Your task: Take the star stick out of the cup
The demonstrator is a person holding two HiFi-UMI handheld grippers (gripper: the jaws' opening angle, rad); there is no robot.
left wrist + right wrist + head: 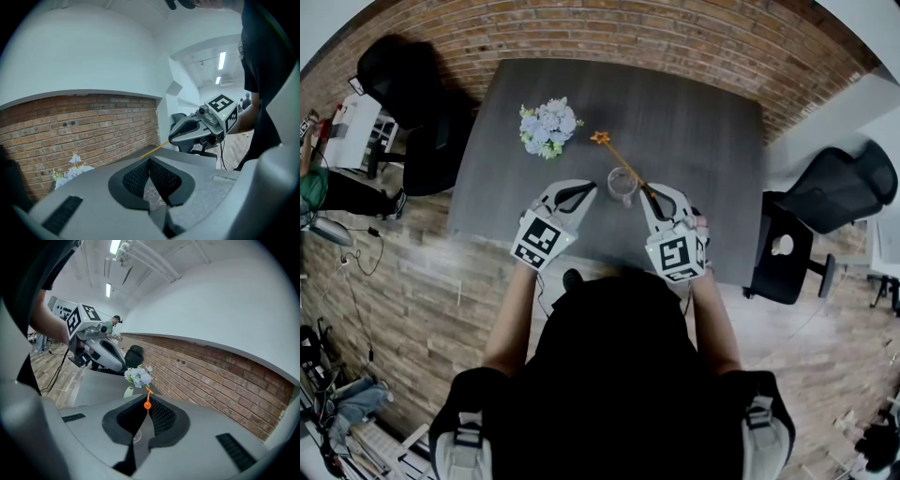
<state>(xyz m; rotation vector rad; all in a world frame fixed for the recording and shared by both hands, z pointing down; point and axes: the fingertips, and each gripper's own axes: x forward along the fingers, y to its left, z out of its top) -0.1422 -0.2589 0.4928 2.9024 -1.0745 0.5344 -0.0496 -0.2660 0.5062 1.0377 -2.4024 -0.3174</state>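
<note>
Right gripper (650, 191) is clamping its jaws on the star stick (623, 163), star pointing out beyond them; left gripper (592, 187) is seemingly pinching the cup (620, 187) in closed jaws; a slanted pull risks tipping the cup across the desk (703, 122).

The person wears a black short-sleeved top (619, 394). Behind the dark head (605, 302), a pale grey strap (461, 459) with a black buckle crosses each shoulder. Ahead of the head, the left gripper (589, 189) and the right gripper (649, 192) are light grey moulded shells with black mesh-patterned pads (164, 176). Each carries a white cube (542, 240) printed with black square markers. A black cable (57, 367) hangs from the left gripper.
</note>
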